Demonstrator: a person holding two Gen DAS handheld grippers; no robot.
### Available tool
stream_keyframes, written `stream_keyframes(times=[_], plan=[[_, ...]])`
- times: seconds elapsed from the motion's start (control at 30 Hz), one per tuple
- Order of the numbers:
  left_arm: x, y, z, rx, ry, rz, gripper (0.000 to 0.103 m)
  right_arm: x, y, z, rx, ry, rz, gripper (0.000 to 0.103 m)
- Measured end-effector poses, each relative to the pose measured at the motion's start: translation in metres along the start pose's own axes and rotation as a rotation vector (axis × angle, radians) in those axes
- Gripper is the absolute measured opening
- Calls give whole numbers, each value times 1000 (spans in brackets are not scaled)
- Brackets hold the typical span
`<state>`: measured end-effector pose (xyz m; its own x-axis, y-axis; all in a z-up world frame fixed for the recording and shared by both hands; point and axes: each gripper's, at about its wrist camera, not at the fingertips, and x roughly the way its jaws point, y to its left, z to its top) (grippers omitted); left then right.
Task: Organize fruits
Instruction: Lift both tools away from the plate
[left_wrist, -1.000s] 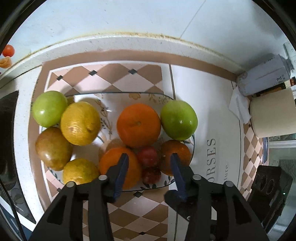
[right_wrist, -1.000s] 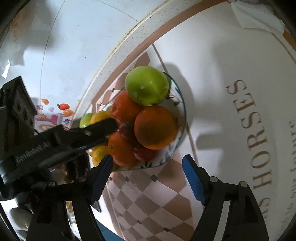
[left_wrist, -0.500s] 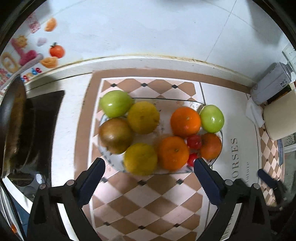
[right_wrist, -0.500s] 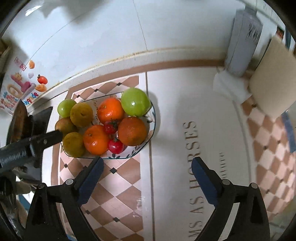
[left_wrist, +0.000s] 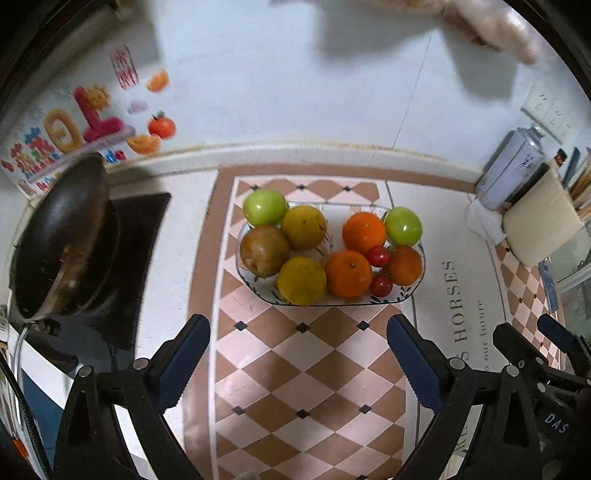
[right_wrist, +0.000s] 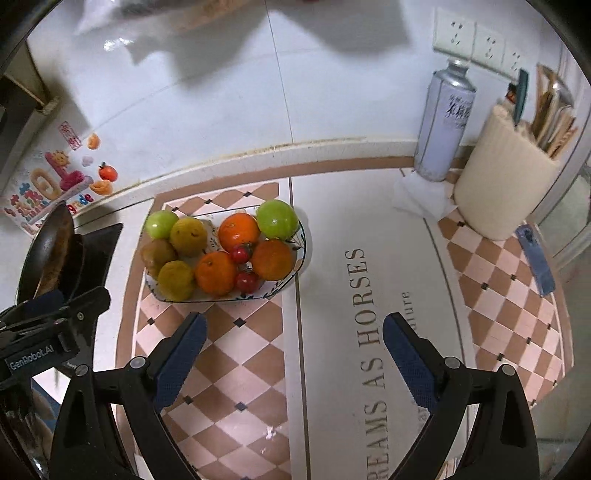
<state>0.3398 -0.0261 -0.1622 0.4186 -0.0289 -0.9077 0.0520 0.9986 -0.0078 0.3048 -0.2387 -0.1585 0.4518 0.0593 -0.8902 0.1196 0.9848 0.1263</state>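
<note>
Your left claw (left_wrist: 298, 347) stands with its jaws spread wide, nothing between the blue pads, hanging above the checkered mat (left_wrist: 310, 387) just short of the fruit plate; your right claw (right_wrist: 294, 345) is equally wide and empty, its left finger over the same mat and its right finger over the lettered white strip (right_wrist: 365, 332). Item: one oblong plate (left_wrist: 413, 291), pale with a dark leaf-pattern rim, resting on the tabletop at the far end of the checkered mat, close to the wall. Contents, left group: one green apple (left_wrist: 264, 207) at the back corner, two yellow citrus fruits (left_wrist: 303, 227) (left_wrist: 301, 280), one brownish-green round fruit (left_wrist: 264, 251), all four packed touching one another. Contents, right group: two bright oranges (left_wrist: 364, 232) (left_wrist: 348, 274), one darker orange fruit (left_wrist: 405, 265), one green apple (left_wrist: 402, 226) at the back right, and two small red tomatoes (left_wrist: 377, 256) (left_wrist: 381, 285) wedged between the oranges. A strip of bare plate separates the two groups. Neither of your claws touches the plate or any fruit. Surroundings: dark pan (left_wrist: 62, 236) tilted on the black hob (left_wrist: 140, 266) to the left; grey spray can (right_wrist: 445, 122) standing upright by the wall to the right, with a crumpled white tissue (right_wrist: 417, 195) at its foot and a cream utensil holder (right_wrist: 506, 184) beside it.
</note>
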Motion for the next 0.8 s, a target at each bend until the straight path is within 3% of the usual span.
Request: stream_keyframes(times=[0.53, 0.8], plan=[[-139, 21, -75, 31, -197, -37, 98, -163, 35, -71, -35, -213, -11, 101], [-189, 36, -112, 32, -249, -36, 98, -224, 49, -111, -46, -278, 7, 102]])
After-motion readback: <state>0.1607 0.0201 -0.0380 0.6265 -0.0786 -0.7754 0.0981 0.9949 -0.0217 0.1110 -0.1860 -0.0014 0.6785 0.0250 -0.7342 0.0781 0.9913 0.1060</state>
